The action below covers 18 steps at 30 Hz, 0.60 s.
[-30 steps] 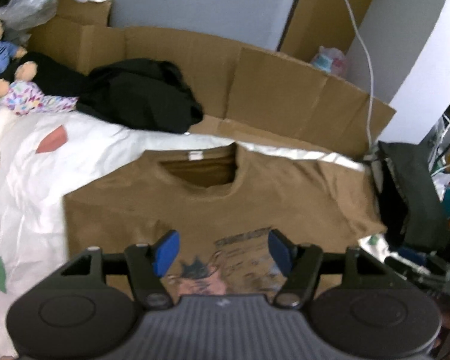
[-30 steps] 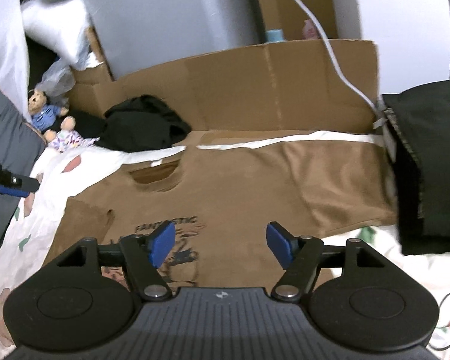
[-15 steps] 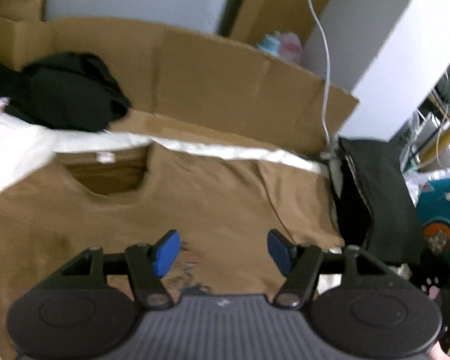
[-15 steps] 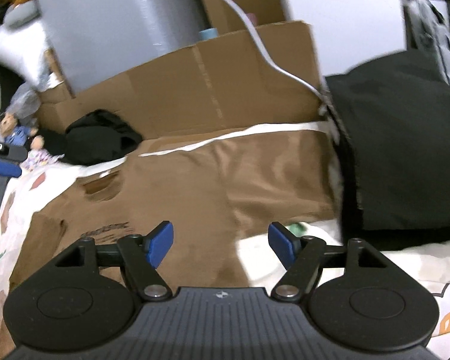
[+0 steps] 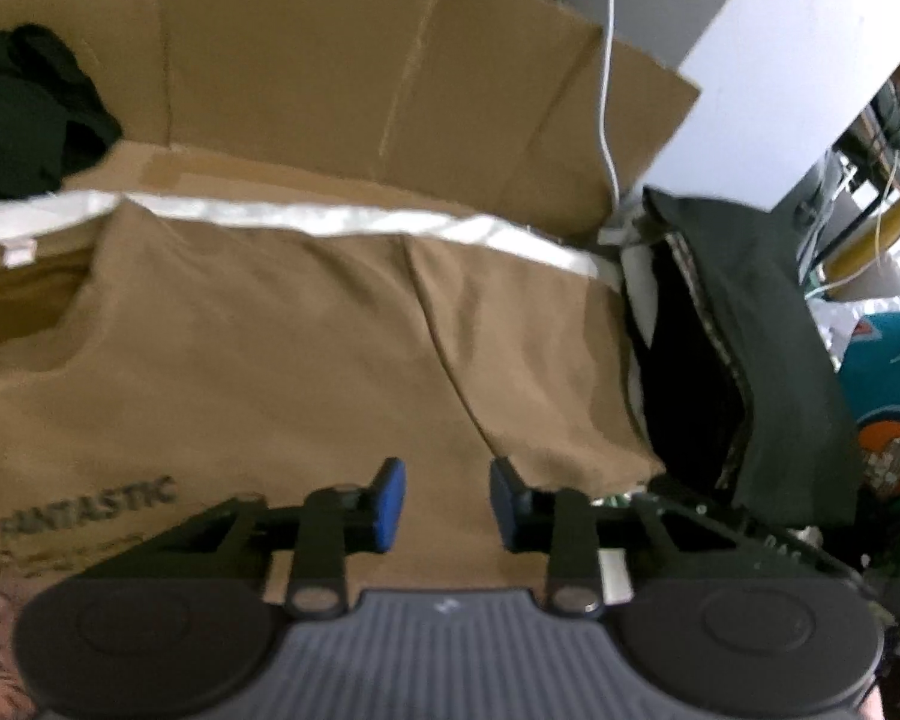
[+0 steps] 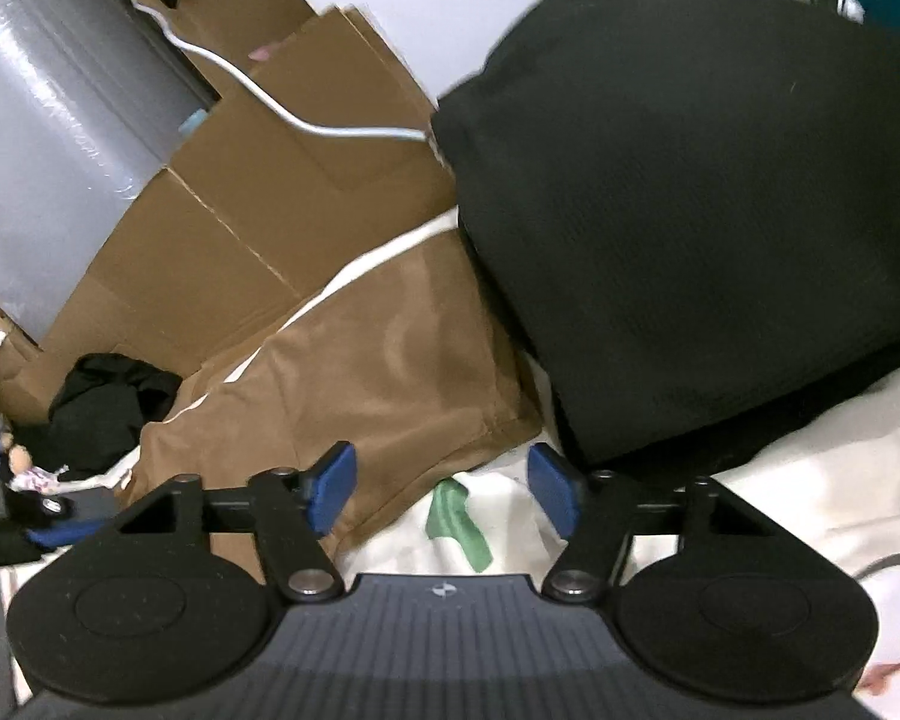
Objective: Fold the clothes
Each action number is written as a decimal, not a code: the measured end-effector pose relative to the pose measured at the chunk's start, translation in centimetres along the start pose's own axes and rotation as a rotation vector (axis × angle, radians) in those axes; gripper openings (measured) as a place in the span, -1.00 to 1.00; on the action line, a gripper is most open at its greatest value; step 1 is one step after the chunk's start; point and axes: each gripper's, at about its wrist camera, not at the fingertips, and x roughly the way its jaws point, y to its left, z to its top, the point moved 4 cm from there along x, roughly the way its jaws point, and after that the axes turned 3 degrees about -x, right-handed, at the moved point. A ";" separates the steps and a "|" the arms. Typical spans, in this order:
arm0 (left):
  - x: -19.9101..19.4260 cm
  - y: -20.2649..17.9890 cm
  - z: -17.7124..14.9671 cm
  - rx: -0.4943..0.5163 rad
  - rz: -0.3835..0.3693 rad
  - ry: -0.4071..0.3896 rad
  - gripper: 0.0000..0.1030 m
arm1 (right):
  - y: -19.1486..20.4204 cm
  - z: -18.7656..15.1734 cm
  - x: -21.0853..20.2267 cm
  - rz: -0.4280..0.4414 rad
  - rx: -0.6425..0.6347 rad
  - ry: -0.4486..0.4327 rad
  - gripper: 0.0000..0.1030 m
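Observation:
A brown T-shirt (image 5: 258, 372) lies flat, front up, on a white patterned sheet (image 6: 780, 498), with the print "FANTASTIC" at the lower left of the left wrist view. My left gripper (image 5: 447, 501) hovers low over the chest by the right sleeve seam. Its jaws are closing, with a narrow gap and only flat cloth showing behind it. In the right wrist view the shirt's right sleeve (image 6: 390, 360) ends at the sheet. My right gripper (image 6: 442, 489) hangs over that sleeve's edge and a green patch on the sheet. Its jaws are closing too, still wide and gripping nothing.
A stack of dark folded clothes (image 6: 690, 210) stands against the sleeve on the right (image 5: 762, 360). Cardboard (image 5: 390, 90) walls the far side, and a white cable (image 5: 609, 60) runs down it. A black garment heap (image 5: 24, 114) lies at the far left. A small doll (image 6: 24, 468) lies beside it.
Both grippers have moved right and down toward the shirt's right sleeve. The left jaws have narrowed a lot, the right ones a little. The right gripper's view has rolled.

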 end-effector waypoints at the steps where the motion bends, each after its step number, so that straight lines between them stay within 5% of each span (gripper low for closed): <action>1: 0.4 -0.2 -0.2 0.002 -0.005 0.004 -0.47 | -0.1 -0.1 0.3 0.003 0.014 0.005 0.17; 16: 6.8 -2.1 -2.9 0.079 -0.017 0.114 -0.48 | -1.8 -0.4 3.5 -0.050 0.181 -0.039 0.14; 18: 7.2 -2.3 -2.9 0.083 -0.011 0.116 -0.48 | -2.0 -0.4 3.7 -0.045 0.183 -0.060 -0.14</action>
